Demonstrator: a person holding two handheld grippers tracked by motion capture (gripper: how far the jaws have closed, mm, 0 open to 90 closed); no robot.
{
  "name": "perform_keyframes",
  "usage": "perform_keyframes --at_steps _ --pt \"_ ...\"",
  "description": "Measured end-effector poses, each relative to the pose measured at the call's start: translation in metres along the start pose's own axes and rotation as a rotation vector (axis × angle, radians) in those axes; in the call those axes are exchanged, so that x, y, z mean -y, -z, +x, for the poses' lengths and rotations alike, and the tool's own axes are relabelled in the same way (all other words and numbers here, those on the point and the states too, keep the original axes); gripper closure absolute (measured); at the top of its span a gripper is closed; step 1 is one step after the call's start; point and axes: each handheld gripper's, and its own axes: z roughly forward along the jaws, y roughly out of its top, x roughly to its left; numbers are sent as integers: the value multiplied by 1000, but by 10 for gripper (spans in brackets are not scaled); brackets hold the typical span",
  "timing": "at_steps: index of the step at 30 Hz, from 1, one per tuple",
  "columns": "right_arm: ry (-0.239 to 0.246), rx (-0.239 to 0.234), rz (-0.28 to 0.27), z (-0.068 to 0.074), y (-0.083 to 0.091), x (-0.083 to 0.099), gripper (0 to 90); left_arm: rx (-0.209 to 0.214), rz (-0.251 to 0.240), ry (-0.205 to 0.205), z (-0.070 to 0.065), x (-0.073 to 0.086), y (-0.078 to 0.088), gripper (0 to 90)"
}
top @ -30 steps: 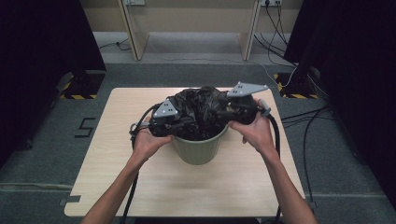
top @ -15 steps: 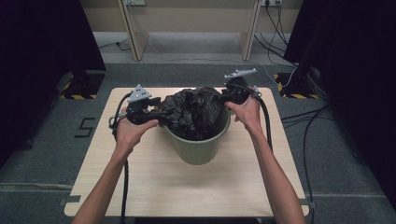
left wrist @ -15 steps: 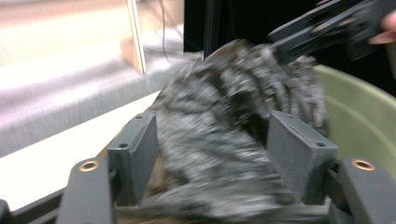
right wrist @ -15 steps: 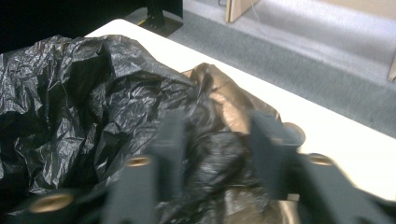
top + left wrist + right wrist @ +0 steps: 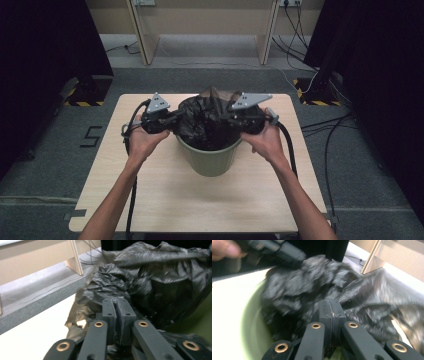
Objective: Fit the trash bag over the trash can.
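On the left I see my left gripper (image 5: pixel 172 118) clenched on the crumpled black plastic bin bag (image 5: pixel 210 117), its jaws having just closed on the film. The bag sits in the round olive-green plastic bin (image 5: pixel 212 159) mid-table. My right gripper (image 5: pixel 231 119) has just pinched the bag's opposite edge.

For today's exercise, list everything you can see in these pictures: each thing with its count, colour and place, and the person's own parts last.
Bin: one, olive green, centre of the table.
Bin bag: one, black, crumpled in and above the bin's mouth.
Table: one, light wood, on grey carpet.
Floor mark: one, black, left of the table.
Wooden frame: one, pale, beyond the table.
Cables: several, black, on the floor at right.
Left hand-held gripper: black, shut on the bag's left edge.
Right hand-held gripper: black, shut on the bag's right edge.
Forearms: two, bare, from the bottom edge.
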Motion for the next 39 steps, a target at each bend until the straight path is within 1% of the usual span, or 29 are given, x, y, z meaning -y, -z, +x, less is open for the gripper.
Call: perform_keyframes --at_steps 1,2,3,5,6,7,8,10,11,12,14,15,16,17,18,19,20,21,22,24,26,28,29,30,33,34,36,37,39 --pt "16 -1 8 5 4 4 900 18 -10 -3 -4 0 2 873" --pt "25 3 12 8 7 8 900 45 -18 -1 -9 0 3 876" --pt "23 -1 18 10 10 12 900 60 -24 -7 -14 -1 4 878" --pt "28 -1 29 11 12 18 900 70 -22 -40 -24 -1 4 879" --pt "21 -1 32 10 13 20 900 68 -20 -58 -28 -2 3 871" --pt "15 -3 32 9 13 22 900 60 -29 -56 -28 -3 4 843" --pt "12 -4 31 8 13 23 900 42 -41 -49 -25 -4 5 817" --pt "10 -15 33 7 14 24 900 10 -39 -40 -15 -6 6 715" --pt "13 -18 35 8 14 24 900 -8 -26 -18 -8 -5 6 610" --pt "16 -17 37 9 15 25 900 -28 -18 4 0 -4 4 547" --pt "17 -17 35 10 15 25 900 -65 14 65 13 1 -1 450" --pt "14 -19 31 9 15 25 900 -69 30 88 18 4 -4 408" --pt "10 -20 24 9 15 25 900 -65 33 112 23 7 -7 398" --pt "6 -20 20 9 15 25 900 -53 37 141 27 9 -11 402" --pt "3 -22 16 9 15 25 900 -35 41 150 29 11 -14 434" --pt "3 -24 14 9 15 25 899 -20 39 155 31 12 -16 486" --pt "2 -24 13 9 14 24 897 -7 36 149 31 12 -17 544" --pt "1 -24 11 9 14 24 895 2 24 146 31 12 -18 626" --pt "-2 -25 9 9 14 24 893 -10 12 145 31 11 -19 689" --pt "-9 -23 6 8 14 23 887 -44 -4 119 28 8 -18 795" --pt "-16 -22 2 6 14 22 883 -55 -11 90 22 3 -16 863" --pt "-20 -27 -3 5 14 21 882 -45 -25 63 13 -2 -13 894" --pt "-23 -30 -6 5 14 21 880 -17 -30 46 7 -4 -11 896" --pt "-23 -30 -4 5 13 21 869 2 -36 23 -1 -6 -9 896" --pt "-33 -37 8 4 13 21 803 63 -60 -49 -32 -9 1 897" --pt "-42 -28 5 4 13 20 746 82 -56 -75 -42 -7 3 897" --pt "-63 3 7 1 15 16 636 104 -41 -116 -57 -2 5 897" --pt "-80 25 -4 -2 16 13 585 114 -39 -122 -61 2 6 897" --pt "-119 71 -29 -8 19 5 488 130 -39 -118 -65 8 8 896"
